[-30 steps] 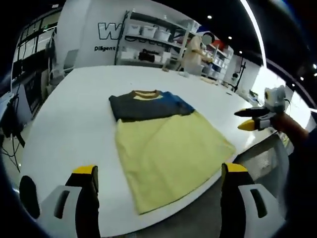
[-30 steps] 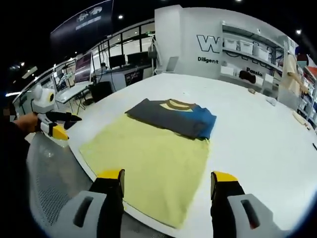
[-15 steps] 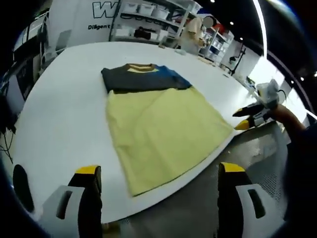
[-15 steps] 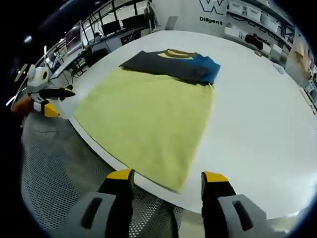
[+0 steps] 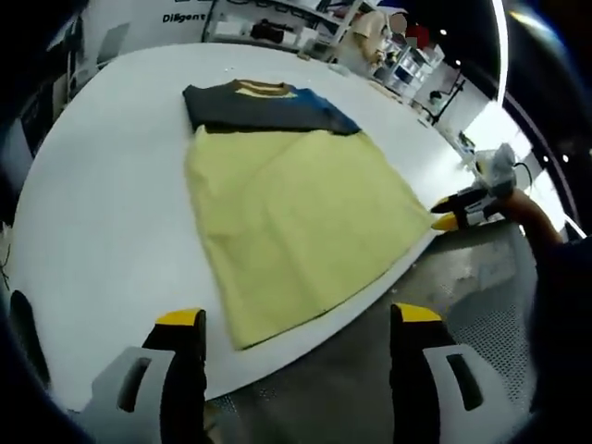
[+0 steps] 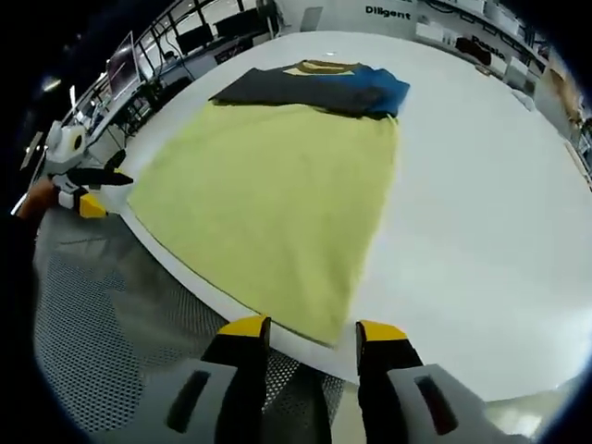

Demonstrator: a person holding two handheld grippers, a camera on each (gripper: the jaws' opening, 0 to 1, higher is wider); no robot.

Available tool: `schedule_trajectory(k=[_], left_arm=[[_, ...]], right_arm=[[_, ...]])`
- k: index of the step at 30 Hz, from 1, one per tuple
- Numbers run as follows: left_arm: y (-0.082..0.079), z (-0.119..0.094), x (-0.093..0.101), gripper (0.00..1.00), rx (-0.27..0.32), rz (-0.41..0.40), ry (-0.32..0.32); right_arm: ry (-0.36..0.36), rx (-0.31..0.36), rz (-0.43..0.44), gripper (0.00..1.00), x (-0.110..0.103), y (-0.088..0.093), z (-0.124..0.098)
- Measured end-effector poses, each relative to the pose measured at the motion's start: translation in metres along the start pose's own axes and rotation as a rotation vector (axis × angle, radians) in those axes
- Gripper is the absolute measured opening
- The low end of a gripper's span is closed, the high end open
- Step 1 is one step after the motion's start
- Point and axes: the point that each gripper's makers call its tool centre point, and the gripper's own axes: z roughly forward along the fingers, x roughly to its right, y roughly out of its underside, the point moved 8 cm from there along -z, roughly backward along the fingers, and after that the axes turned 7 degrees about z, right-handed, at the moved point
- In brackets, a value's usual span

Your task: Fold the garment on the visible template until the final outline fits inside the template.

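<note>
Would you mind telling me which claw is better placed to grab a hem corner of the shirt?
Probably the right claw: its open jaws straddle the yellow shirt's near hem corner at the table edge.

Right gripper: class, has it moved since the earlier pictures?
Yes. The right gripper has closed in on the near hem corner of the yellow-and-dark garment lying on the white table.

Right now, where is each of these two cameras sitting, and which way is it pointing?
Left gripper view: rides the left tool, off the table edge, looking down across the garment; its own two jaws, apart, show, plus the right tool.
Right gripper view: rides the right tool, by the garment's near corner; its own jaws show, plus the left tool.
Shared: garment and table.
</note>
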Motion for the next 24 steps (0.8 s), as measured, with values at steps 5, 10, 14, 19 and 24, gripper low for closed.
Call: schedule_trajectory(k=[5, 10, 14, 19, 24], left_arm=[[0.002, 0.0, 0.002, 0.67, -0.021, -0.04, -0.014], [0.006, -0.002, 0.004, 0.48, -0.048, -0.066, -0.04], [0.011, -0.004, -0.001, 0.27, -0.104, -0.025, -0.127], [0.011, -0.004, 0.002, 0.15, -0.125, 0.035, -0.171], [0.009, -0.002, 0.011, 0.11, -0.152, 0.077, -0.184]], right_arm=[[0.001, 0.002, 0.01, 0.28, 0.002, -0.001, -0.001], [-0.002, 0.004, 0.002, 0.27, 0.001, 0.0, -0.001], [-0.002, 0.004, -0.004, 0.26, 0.002, 0.0, 0.0], [-0.001, 0.006, -0.008, 0.25, 0.003, 0.0, 0.0], [-0.003, 0.008, -0.006, 0.23, 0.002, 0.0, 0.0]])
